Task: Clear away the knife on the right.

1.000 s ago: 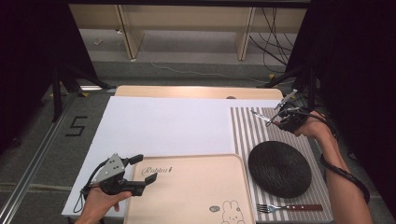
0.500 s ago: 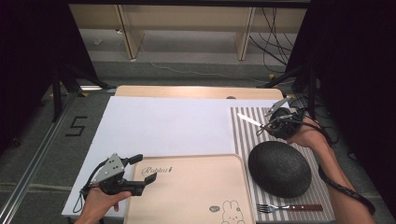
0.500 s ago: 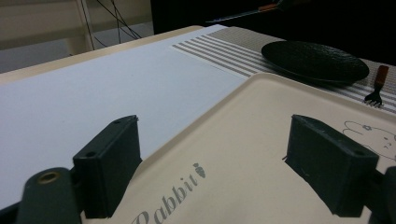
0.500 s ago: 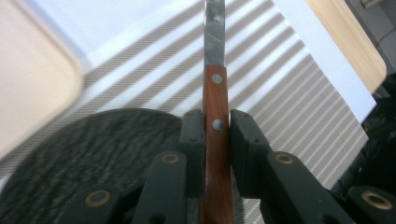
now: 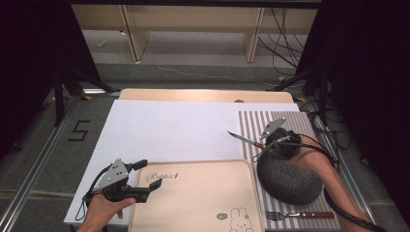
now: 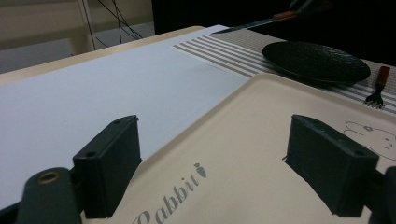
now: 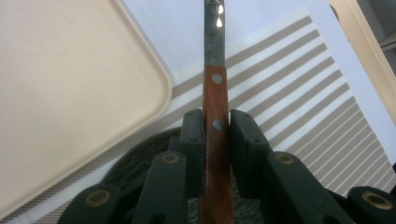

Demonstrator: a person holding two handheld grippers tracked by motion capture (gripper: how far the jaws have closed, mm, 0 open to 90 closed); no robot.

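Right gripper view had it pretty clear: the knife point(image 7: 215, 116) was clamped by its wooden handle in the right hand-held gripper point(image 7: 216, 135), blade held out over the striped placemat point(image 7: 299, 93), just above the black plate point(image 5: 289, 175). The left hand-held gripper point(image 6: 229, 168) was kept apart over the beige tray point(image 6: 252, 140).

Left gripper point(image 5: 145, 179) low at near left, jaws spread wide, right gripper point(image 5: 265, 145) raised, jaws clamped, forearm angled inward.
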